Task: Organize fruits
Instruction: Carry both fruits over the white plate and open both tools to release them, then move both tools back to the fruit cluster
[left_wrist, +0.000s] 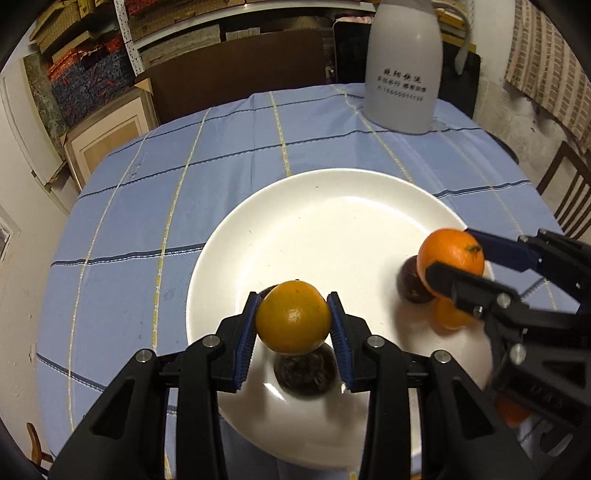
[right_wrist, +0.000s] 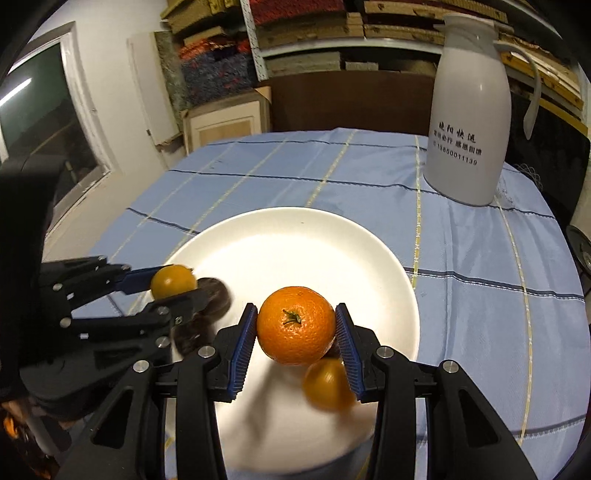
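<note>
My left gripper (left_wrist: 293, 320) is shut on a yellow-orange citrus (left_wrist: 293, 317) above the near part of a white plate (left_wrist: 314, 206). A dark round fruit (left_wrist: 304, 373) lies on the plate beneath it. My right gripper (right_wrist: 295, 326) is shut on a bright orange (right_wrist: 296, 325) with a green stem, held over the plate (right_wrist: 288, 240). In the left wrist view that orange (left_wrist: 450, 254) is at the plate's right side, above a dark fruit (left_wrist: 412, 284) and another orange fruit (left_wrist: 450, 314). A yellow-orange fruit (right_wrist: 327, 384) lies below the right gripper. The left gripper (right_wrist: 175, 286) shows at left.
A white thermos jug (left_wrist: 402, 70) stands at the table's far right, also in the right wrist view (right_wrist: 469, 118). The round table has a blue checked cloth (left_wrist: 184, 184). A wooden chair (left_wrist: 569, 192) is at right. Shelves and boxes (left_wrist: 103, 74) stand behind.
</note>
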